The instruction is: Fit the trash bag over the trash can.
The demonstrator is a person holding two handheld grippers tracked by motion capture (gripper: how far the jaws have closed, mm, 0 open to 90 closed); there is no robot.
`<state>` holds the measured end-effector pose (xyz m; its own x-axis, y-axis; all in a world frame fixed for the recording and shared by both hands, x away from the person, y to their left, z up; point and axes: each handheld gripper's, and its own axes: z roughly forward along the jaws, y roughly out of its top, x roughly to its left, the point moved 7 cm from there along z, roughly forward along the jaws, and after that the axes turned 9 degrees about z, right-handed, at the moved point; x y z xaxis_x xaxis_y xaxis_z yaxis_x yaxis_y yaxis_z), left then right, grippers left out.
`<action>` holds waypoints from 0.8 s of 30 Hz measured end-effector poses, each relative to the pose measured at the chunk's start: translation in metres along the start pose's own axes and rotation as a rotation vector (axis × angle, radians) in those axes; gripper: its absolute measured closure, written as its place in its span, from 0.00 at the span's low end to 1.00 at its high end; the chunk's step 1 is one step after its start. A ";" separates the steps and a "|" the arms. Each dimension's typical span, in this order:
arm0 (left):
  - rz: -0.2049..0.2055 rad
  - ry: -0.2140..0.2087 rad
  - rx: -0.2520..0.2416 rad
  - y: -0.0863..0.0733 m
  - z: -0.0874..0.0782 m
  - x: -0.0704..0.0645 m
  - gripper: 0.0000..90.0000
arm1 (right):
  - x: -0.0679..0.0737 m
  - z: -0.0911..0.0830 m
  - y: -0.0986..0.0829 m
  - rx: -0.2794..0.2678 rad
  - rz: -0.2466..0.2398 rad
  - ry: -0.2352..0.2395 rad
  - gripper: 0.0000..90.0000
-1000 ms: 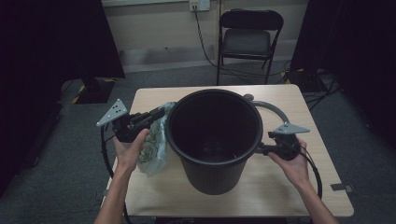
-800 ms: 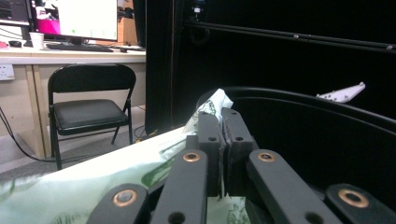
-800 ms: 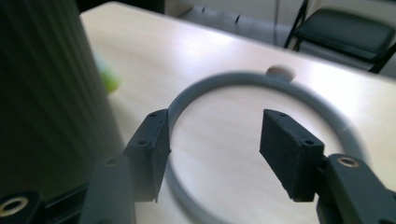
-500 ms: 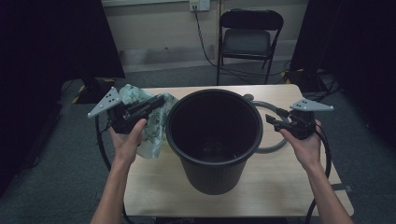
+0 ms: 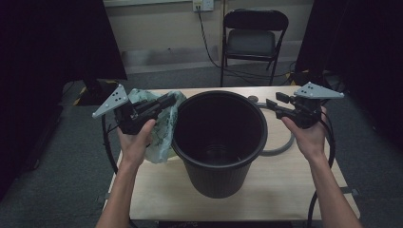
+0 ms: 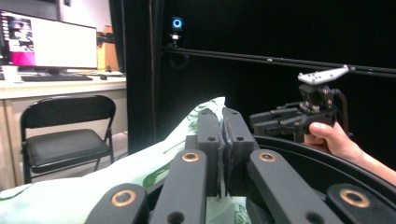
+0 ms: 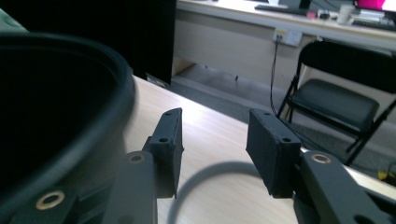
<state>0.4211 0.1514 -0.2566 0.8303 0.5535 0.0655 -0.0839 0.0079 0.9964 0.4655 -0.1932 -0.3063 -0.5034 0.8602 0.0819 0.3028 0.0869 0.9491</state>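
A large black bin point(image 5: 219, 142) stands upright in the middle of the wooden table point(image 5: 285, 190). A pale green plastic bag point(image 5: 164, 128) hangs at its left side, and my left gripper point(image 5: 167, 99) is shut on the bag's upper edge, level with the bin's rim. In the left gripper view the jaws pinch the bag point(image 6: 140, 163) between them, with the bin's rim point(image 6: 327, 158) just beyond. My right gripper point(image 5: 272, 102) is raised at the right of the rim, open and holding nothing. In the right gripper view the bin's rim point(image 7: 93, 116) curves at the left.
A grey ring or hose point(image 5: 280, 145) lies on the table behind the bin at the right; its curve point(image 7: 205, 182) shows below the right gripper's jaws. A black folding chair point(image 5: 254, 40) stands beyond the table's far edge. Dark curtains hang on both sides.
Both grippers have risen from table height to the level of the bin's rim. The left one has lifted the bag up with it. The right one has moved up and back.
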 end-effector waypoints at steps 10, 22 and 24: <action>0.009 -0.045 -0.019 0.027 0.030 -0.005 0.98 | 0.048 0.006 0.035 -0.032 -0.073 0.109 0.60; -0.012 -0.065 -0.007 0.034 0.064 -0.001 0.98 | 0.115 0.015 0.069 -0.028 -0.146 0.270 0.56; -0.013 -0.067 -0.007 0.036 0.067 -0.001 0.98 | 0.125 0.015 0.073 -0.035 -0.151 0.307 0.52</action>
<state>0.4547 0.0954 -0.2176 0.8661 0.4966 0.0567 -0.0770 0.0204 0.9968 0.4369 -0.0712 -0.2315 -0.7621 0.6471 0.0222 0.1808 0.1798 0.9669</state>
